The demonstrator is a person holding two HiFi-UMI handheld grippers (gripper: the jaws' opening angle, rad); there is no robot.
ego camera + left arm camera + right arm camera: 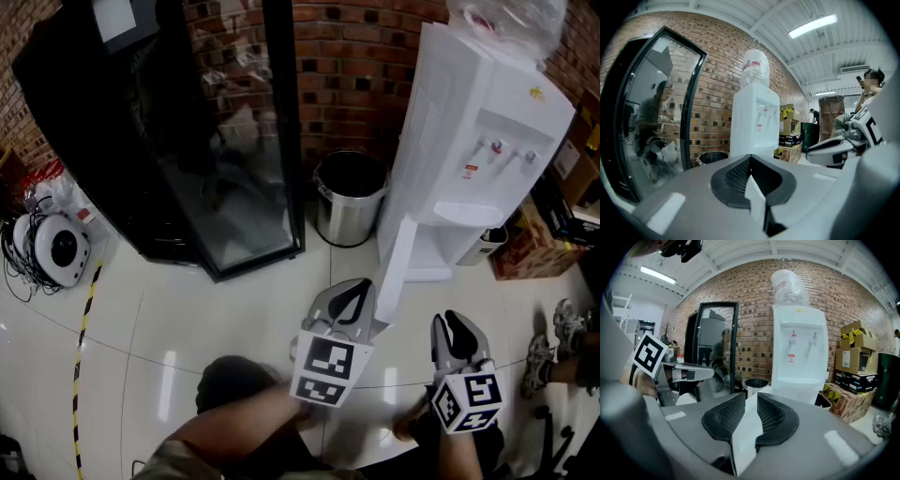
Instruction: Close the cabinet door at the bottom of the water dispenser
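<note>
The white water dispenser (478,141) stands against the brick wall. Its bottom cabinet door (396,262) hangs open, swung out toward me. My left gripper (359,289) sits just left of the door's free edge; its jaws look closed, with only a thin white sliver between them. My right gripper (457,323) hangs to the right of the door, apart from it, with its jaws partly open. In the right gripper view a white strip shows in the gap of my right gripper (751,401), below the dispenser (799,348). Both grippers point at the dispenser (754,122).
A steel waste bin (349,197) stands left of the dispenser. A black glass-door cabinet (225,141) fills the back left. Cardboard boxes (525,248) are stacked to the right. A round white device with cables (52,246) lies far left. A person's shoe (553,347) is at the right edge.
</note>
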